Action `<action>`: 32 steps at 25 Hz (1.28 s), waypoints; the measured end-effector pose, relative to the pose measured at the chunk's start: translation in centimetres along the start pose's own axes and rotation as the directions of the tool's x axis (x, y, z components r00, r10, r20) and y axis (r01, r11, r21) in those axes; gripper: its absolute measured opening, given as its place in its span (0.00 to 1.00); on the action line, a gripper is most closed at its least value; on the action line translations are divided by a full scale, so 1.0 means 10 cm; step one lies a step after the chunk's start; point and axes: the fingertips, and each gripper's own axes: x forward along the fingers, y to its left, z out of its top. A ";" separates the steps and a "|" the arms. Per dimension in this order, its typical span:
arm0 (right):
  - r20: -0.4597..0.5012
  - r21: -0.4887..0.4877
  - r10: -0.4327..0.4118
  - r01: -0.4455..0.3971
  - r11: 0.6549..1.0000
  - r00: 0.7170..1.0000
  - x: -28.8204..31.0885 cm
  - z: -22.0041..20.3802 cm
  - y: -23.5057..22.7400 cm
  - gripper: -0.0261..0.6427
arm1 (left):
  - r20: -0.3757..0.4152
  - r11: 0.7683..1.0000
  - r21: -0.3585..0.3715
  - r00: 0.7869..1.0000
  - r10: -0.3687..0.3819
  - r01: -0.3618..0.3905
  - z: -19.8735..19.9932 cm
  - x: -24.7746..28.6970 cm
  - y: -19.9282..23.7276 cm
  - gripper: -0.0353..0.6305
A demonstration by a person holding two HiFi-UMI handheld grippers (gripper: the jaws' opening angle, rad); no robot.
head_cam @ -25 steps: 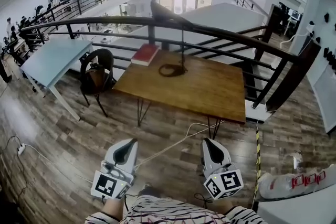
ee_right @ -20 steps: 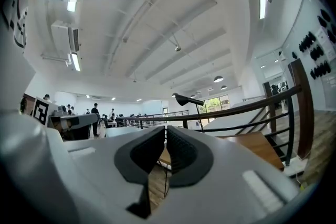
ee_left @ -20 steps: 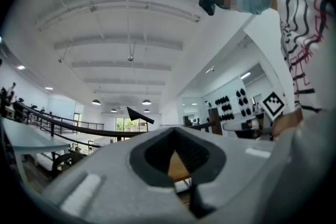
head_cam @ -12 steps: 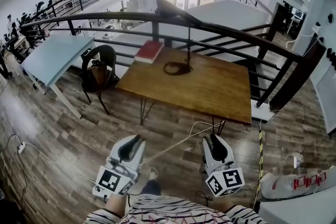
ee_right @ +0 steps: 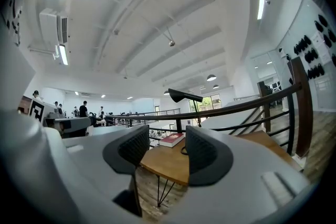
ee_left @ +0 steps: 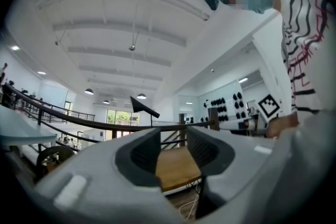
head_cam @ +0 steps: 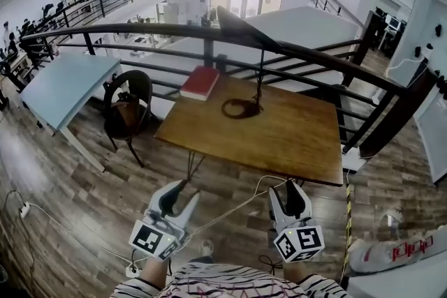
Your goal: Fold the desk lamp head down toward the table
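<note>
The black desk lamp stands at the far side of the wooden table (head_cam: 279,143): ring base (head_cam: 241,108), thin stem, and a long head (head_cam: 241,26) raised up high. It also shows in the left gripper view as the lamp head (ee_left: 144,107), and in the right gripper view as the lamp head (ee_right: 184,95). My left gripper (head_cam: 180,194) and right gripper (head_cam: 290,193) hover over the floor, short of the table's near edge. Both point level at the table. The jaws of both are opening, with nothing between them.
A red book (head_cam: 200,82) lies at the table's far left corner. A black railing (head_cam: 314,52) runs behind the table. To the left are a black chair (head_cam: 129,105) with a bag and a pale blue table (head_cam: 59,80). A white cable (head_cam: 230,197) crosses the floor.
Both grippers have moved forward toward the table, which now looks nearer. Their jaws, shut a second ago, have spread apart, the right wider than the left.
</note>
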 end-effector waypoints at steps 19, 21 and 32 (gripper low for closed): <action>0.011 -0.029 -0.136 0.136 0.990 0.991 1.61 0.01 -0.04 0.36 | -0.010 0.991 0.012 0.991 -0.134 0.134 -0.11 0.89 1.56 0.33; 0.010 -0.032 -0.134 0.134 0.990 0.991 1.76 0.00 -0.11 0.36 | -0.019 0.991 0.003 0.990 -0.136 0.136 -0.18 1.00 1.65 0.33; -0.006 -0.024 -0.088 0.088 0.996 0.996 2.67 0.07 -0.86 0.38 | -0.046 0.997 0.001 0.996 -0.079 0.079 -0.36 1.99 2.03 0.37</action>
